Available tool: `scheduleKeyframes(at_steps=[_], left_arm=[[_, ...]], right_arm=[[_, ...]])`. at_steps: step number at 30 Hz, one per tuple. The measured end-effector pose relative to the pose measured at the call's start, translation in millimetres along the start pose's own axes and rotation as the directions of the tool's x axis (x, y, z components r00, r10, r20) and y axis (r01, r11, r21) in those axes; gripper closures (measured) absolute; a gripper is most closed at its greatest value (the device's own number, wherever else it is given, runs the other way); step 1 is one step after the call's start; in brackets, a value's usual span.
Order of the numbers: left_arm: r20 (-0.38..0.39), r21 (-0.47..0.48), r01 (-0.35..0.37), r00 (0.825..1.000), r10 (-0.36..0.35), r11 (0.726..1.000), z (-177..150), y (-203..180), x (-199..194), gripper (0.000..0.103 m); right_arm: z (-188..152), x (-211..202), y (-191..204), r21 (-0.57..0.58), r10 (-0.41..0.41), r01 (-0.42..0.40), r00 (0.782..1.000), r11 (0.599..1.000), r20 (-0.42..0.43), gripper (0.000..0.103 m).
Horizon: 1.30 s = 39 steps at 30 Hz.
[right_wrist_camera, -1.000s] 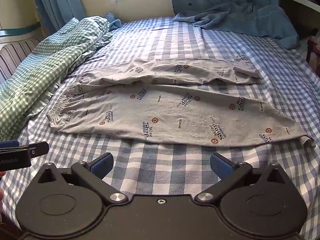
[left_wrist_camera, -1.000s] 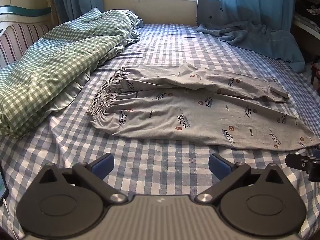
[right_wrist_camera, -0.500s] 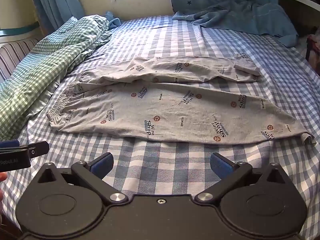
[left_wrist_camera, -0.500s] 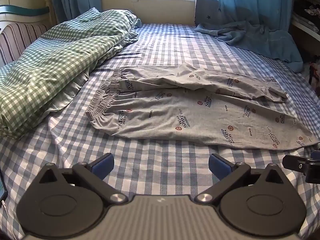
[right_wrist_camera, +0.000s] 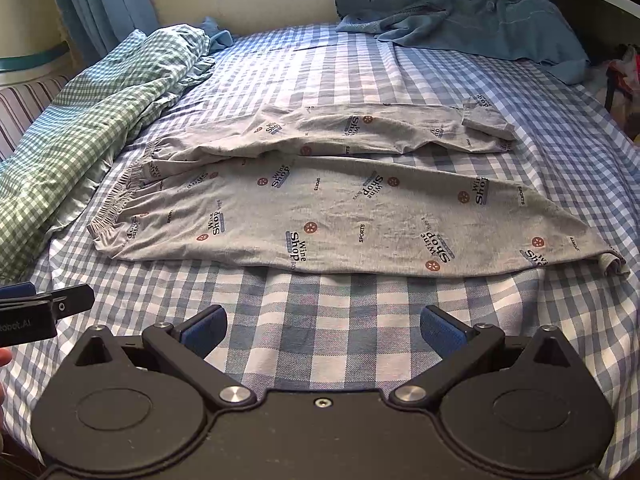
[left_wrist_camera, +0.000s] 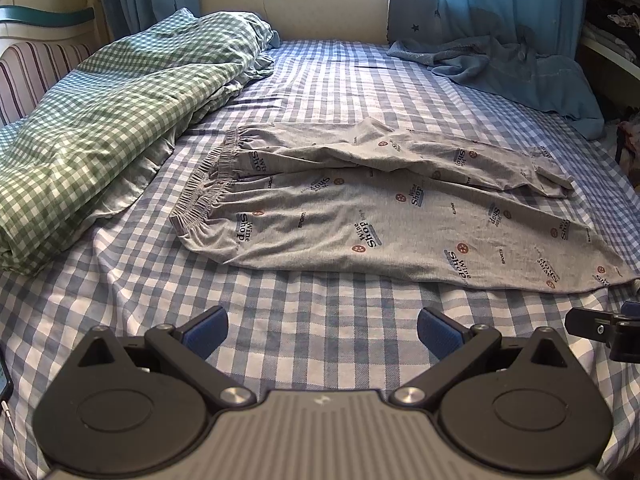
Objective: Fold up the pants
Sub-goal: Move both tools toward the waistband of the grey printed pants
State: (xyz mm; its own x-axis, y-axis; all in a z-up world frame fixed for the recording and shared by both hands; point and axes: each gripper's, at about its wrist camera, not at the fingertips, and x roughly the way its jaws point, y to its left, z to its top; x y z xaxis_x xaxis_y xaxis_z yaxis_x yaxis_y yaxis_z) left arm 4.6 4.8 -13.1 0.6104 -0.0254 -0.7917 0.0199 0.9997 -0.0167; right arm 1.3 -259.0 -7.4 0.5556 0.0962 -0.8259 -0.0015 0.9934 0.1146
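Both the left tool (left_wrist_camera: 322,330) and the right tool (right_wrist_camera: 323,330) hover level, side by side, fingers spread wide apart.

Grey pants (right_wrist_camera: 336,216): repeated "Wine Shop", "SPORTS", "Boys" prints. Left gripper (right_wrist_camera: 28,316) body: partial "Robot.AI".

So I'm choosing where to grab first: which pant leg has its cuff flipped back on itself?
The far leg, nearer the window; its cuff is turned back, the near leg lies flat.

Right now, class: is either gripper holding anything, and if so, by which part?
Nothing is held. The left gripper and right gripper are both open above the bed sheet, short of the pants, which lie flat and untouched.
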Motion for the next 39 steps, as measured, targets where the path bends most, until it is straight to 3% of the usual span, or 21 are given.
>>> scheduleKeyframes(at_steps=[20,29,39], left_arm=[[-0.063,-0.001,0.05,0.997,-0.05,0.999,6.1,11.7,23.1,0.0],[-0.103,-0.018,0.085,0.991,-0.086,0.996,13.3,21.0,51.9,0.0],[-0.138,0.027,0.117,0.984,-0.112,0.993,30.0,16.2,72.7,0.0]], right_arm=[[-1.9,11.9,18.2,-0.021,-0.048,0.047,0.997,0.999,-0.057,0.001],[-2.9,16.4,27.8,-0.064,-0.098,0.092,0.99,0.994,-0.104,0.001],[12.4,24.7,27.1,-0.009,-0.134,0.135,0.98,0.991,-0.149,0.001]])
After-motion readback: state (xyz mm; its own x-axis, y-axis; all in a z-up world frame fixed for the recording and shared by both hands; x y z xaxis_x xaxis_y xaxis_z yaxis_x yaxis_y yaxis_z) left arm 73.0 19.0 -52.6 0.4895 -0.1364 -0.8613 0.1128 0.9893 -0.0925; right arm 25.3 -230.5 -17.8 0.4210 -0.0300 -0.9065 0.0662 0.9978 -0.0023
